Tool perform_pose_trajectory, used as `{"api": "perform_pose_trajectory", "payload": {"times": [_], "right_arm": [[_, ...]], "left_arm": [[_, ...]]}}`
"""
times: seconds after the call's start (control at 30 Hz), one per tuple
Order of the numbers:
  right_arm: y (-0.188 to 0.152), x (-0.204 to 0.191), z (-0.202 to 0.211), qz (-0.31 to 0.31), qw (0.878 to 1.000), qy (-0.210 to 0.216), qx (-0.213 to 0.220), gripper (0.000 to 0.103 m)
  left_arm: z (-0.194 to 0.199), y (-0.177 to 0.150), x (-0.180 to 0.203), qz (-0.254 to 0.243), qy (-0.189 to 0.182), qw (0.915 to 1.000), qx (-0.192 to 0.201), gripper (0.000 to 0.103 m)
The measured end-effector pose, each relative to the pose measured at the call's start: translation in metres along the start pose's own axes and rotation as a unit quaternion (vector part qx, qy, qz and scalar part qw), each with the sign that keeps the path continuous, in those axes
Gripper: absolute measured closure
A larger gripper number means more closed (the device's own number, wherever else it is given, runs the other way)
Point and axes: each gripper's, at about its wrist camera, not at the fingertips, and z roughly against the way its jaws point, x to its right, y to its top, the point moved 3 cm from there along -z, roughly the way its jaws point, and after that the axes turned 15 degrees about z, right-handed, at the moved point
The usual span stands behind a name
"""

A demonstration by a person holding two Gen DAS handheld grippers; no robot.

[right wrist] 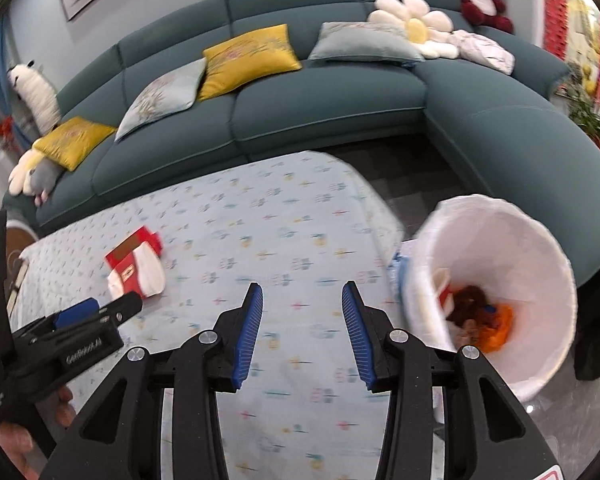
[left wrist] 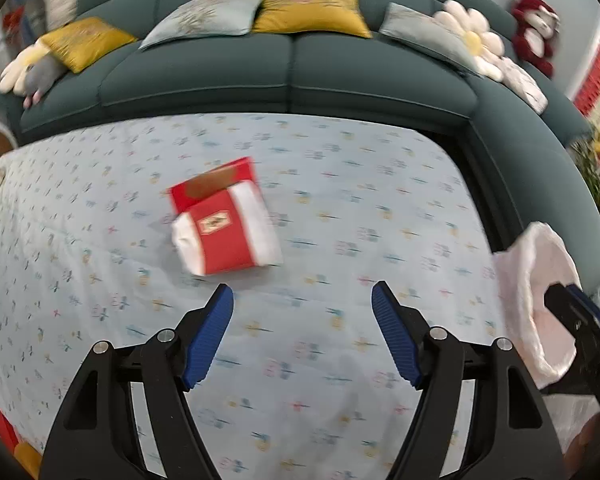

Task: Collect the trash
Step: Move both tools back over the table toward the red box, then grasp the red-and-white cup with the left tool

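My left gripper (left wrist: pixel 302 300) fills the bottom of its own view, blue pads spread wide, nothing between them, only the patterned tablecloth (left wrist: pixel 340 184) below. My right gripper (right wrist: pixel 302 300) sits the same way in its view: jaws parted at a moderate gap, empty, over the same cloth.

Just right of the right gripper, off the table edge: white bin (right wrist: pixel 540 240) with a liner, tilted toward the lens. Inside it I see orange and dark brown scraps (right wrist: pixel 480 316) at the bottom.

Ahead of the left gripper, near but not touching: a red and white soft pack (left wrist: pixel 224 228), lying flat on the cloth, a red box flap behind it. Motion blur softens it; print unreadable. Same pack appears at left in the right wrist view, just beyond the left gripper's tips.

Beyond the table: dark green sectional sofa (left wrist: pixel 292 76). On it, yellow cushions (left wrist: pixel 308 8), pale grey cushions, a daisy-shaped pillow (left wrist: pixel 474 38), a red plush bear (left wrist: pixel 534 28) at the far corner.
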Motion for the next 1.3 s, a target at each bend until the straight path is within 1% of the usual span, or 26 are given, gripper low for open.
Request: {"api": "perform_pose_trajectory", "payload": {"times": [0.1, 0.2, 0.27, 0.3, 0.43, 0.57, 0.67, 0.77, 0.83, 0.87, 1.03, 1.1, 1.13, 1.2, 1.3], "right_arm": [[0.003, -0.019, -0.013, 0.008, 1.000, 0.011, -0.008, 0.062], [0.006, -0.035, -0.024, 0.016, 1.000, 0.019, -0.014, 0.062], [0.008, -0.043, -0.032, 0.020, 0.999, 0.024, -0.018, 0.062], [0.009, -0.046, -0.034, 0.021, 0.999, 0.026, -0.019, 0.062], [0.011, -0.053, -0.046, 0.021, 0.999, 0.032, -0.025, 0.062], [0.011, -0.052, -0.052, 0.018, 0.999, 0.032, -0.028, 0.062], [0.009, -0.048, -0.056, 0.015, 0.999, 0.030, -0.032, 0.062], [0.005, -0.044, -0.059, 0.015, 0.999, 0.027, -0.038, 0.062], [0.003, -0.042, -0.062, 0.016, 0.999, 0.025, -0.041, 0.062], [0.002, -0.041, -0.064, 0.016, 0.999, 0.024, -0.043, 0.062], [-0.002, -0.040, -0.068, 0.012, 0.998, 0.024, -0.048, 0.062], [-0.004, -0.040, -0.069, 0.012, 0.998, 0.025, -0.048, 0.062], [-0.005, -0.040, -0.069, 0.013, 0.998, 0.025, -0.049, 0.062], [-0.006, -0.042, -0.070, 0.014, 0.998, 0.027, -0.051, 0.062], [-0.006, -0.043, -0.071, 0.014, 0.998, 0.029, -0.051, 0.062]], "left_arm": [[-0.010, 0.012, -0.020, 0.019, 0.009, 0.9998, -0.003, 0.035], [-0.020, 0.021, -0.032, 0.027, 0.016, 0.9995, -0.005, 0.035], [-0.030, 0.027, -0.039, 0.039, 0.018, 0.9990, -0.014, 0.029], [-0.034, 0.031, -0.042, 0.048, 0.019, 0.9985, -0.018, 0.029], [-0.052, 0.042, -0.046, 0.073, 0.009, 0.9968, -0.031, 0.029], [-0.070, 0.049, -0.036, 0.064, 0.012, 0.9971, -0.039, 0.029], [-0.087, 0.050, -0.030, 0.053, 0.030, 0.9967, -0.054, 0.028], [-0.104, 0.050, -0.035, 0.065, 0.062, 0.9939, -0.065, 0.027], [-0.105, 0.052, -0.037, 0.069, 0.068, 0.9938, -0.053, 0.026], [-0.106, 0.052, -0.037, 0.072, 0.067, 0.9935, -0.057, 0.025], [-0.104, 0.057, -0.036, 0.071, 0.058, 0.9942, -0.055, 0.025], [-0.099, 0.060, -0.040, 0.080, 0.061, 0.9940, -0.043, 0.025], [-0.099, 0.060, -0.043, 0.083, 0.063, 0.9936, -0.042, 0.025], [-0.102, 0.060, -0.052, 0.096, 0.065, 0.9919, -0.053, 0.024], [-0.103, 0.059, -0.057, 0.083, 0.072, 0.9929, -0.045, 0.021]]}}
